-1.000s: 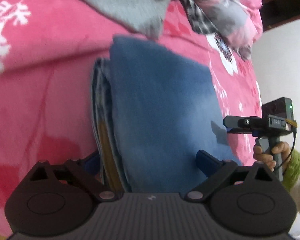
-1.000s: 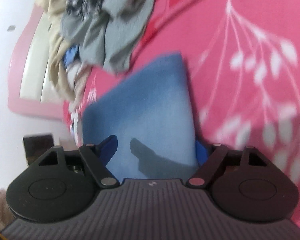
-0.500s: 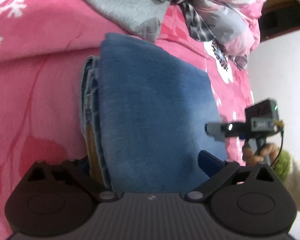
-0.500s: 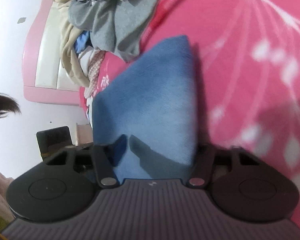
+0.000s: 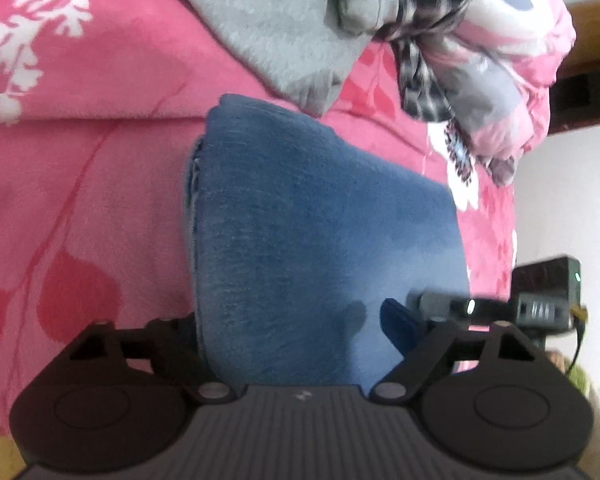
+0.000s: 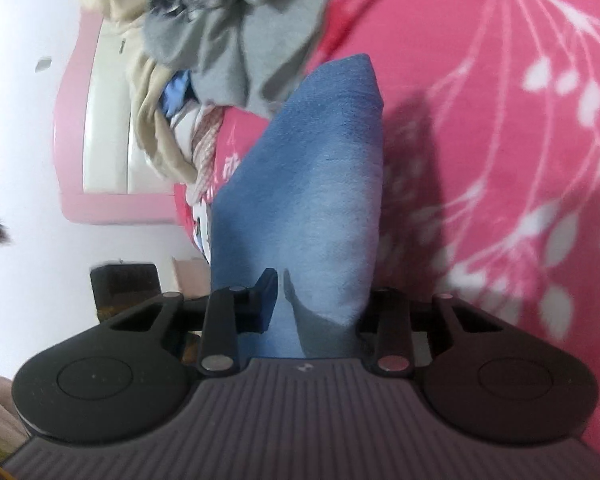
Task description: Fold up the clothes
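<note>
A folded blue denim garment (image 5: 308, 232) lies on the pink bed cover and fills the middle of both views (image 6: 312, 184). My left gripper (image 5: 292, 328) has its near edge between the fingers; the jaws stand wide around the thick fold. My right gripper (image 6: 316, 304) has closed in on another edge of the same garment, with the blue pad (image 6: 266, 300) pressed against the cloth. The right gripper's body also shows in the left wrist view (image 5: 540, 300) at the garment's right side.
A heap of unfolded clothes, grey (image 5: 284, 28) and checked (image 5: 424, 56), lies just beyond the denim on the pink floral bed cover (image 5: 80, 184). The same heap (image 6: 236, 36) shows in the right view, with a pink headboard (image 6: 80, 120) and white wall behind.
The right gripper's jaws have closed from wide apart onto the denim edge. Both grippers have shifted the garment toward the clothes heap; the left jaws stay wide.
</note>
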The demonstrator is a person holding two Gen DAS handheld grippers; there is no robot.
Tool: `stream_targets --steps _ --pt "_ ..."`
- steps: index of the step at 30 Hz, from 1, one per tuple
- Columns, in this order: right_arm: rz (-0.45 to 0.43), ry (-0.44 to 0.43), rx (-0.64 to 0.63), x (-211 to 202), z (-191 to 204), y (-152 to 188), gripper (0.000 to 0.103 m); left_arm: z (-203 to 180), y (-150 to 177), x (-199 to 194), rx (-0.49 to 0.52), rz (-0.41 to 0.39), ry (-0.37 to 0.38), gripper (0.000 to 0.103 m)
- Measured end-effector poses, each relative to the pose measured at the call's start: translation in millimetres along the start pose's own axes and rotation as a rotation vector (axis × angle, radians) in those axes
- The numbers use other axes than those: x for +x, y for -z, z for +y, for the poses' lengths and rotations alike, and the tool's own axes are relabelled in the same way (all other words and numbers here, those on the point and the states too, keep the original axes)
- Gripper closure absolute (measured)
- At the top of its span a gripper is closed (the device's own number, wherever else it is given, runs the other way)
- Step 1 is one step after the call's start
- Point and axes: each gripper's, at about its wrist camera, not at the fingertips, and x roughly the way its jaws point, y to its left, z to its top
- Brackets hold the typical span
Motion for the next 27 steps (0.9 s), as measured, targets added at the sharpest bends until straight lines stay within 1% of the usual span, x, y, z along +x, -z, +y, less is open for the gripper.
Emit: stream_targets --steps 2,3,4,5,6,8,10,15,18,22,27 --pt "0.010 0.048 -0.046 -3.9 12.3 5.5 0.071 -9.0 4.7 -1.7 0.012 -0.009 -0.017 0.024" --pt "0.007 0.068 -0.046 -6.4 14.2 8.4 0.072 -13.2 8.0 -0.8 0.020 -0.009 -0.032 0.026" --pt "0.001 0.082 -0.033 -8.9 12.5 11.4 0.073 -15.9 11.3 0.6 0.021 -0.010 -0.048 0.030" --pt "-0.005 0.095 -0.017 -11.3 10.1 14.4 0.076 -17.4 14.5 1.4 0.015 -0.012 -0.062 0.036" --pt "-0.010 0.107 -0.001 -13.8 7.7 17.4 0.077 -18.2 16.4 1.3 0.006 -0.017 -0.073 0.039" --pt "-0.017 0.120 0.040 -19.4 1.3 21.6 0.078 -21.0 16.1 0.1 -0.012 -0.021 -0.074 0.048" --pt "-0.020 0.137 0.038 -23.9 4.3 22.5 0.078 -28.2 14.3 -2.5 -0.018 -0.007 -0.065 0.051" --pt "-0.035 0.158 0.040 -43.9 8.3 23.1 0.078 -55.2 25.0 -1.3 0.037 0.028 -0.037 0.053" --pt "-0.038 0.183 0.048 -56.9 4.0 22.5 0.078 -68.0 31.4 4.8 0.042 0.041 -0.013 0.053" --pt "-0.042 0.209 0.052 -74.1 3.9 23.5 0.078 -83.1 38.0 9.4 0.035 0.047 0.009 0.053" --pt "-0.053 0.216 0.039 -96.3 16.6 27.2 0.078 -106.5 45.1 -7.8 0.046 0.024 0.033 0.053"
